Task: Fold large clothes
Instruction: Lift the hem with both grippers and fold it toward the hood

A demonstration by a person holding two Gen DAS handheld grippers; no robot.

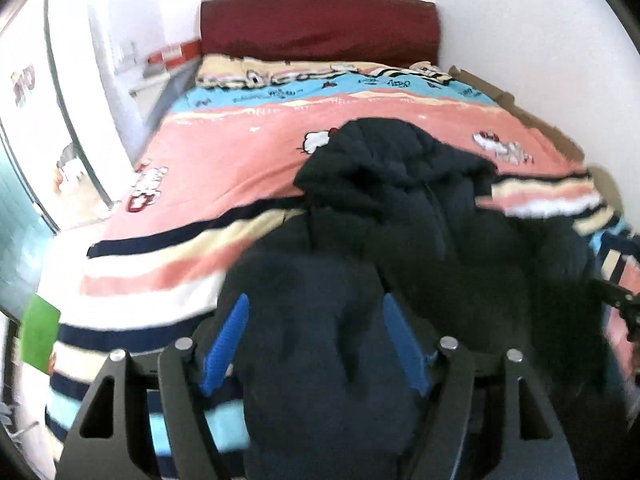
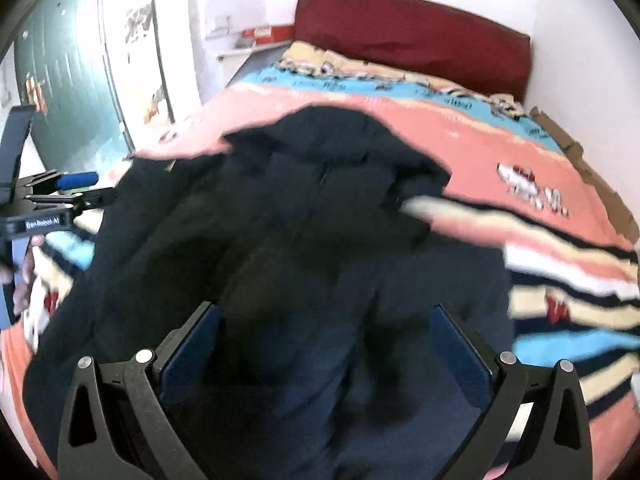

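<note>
Left wrist view: the dark padded jacket [image 1: 400,208] lies rumpled on the striped cartoon bedspread [image 1: 224,160], hood toward the red headboard [image 1: 320,32]. Left tongs [image 1: 316,344] and right tongs [image 2: 324,344] both stand apart around bunched fabric, not clamped. Folding looks barely begun.

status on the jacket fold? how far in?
Done: the dark navy padded jacket is laid on the pink striped cartoon bedspread, but rumpled, with no neat fold visible. In hand: jacket fabric sits between the blue pads of both the left claw and the right claw; actual grip unclear through blur. Left: practically the whole fold.
</note>
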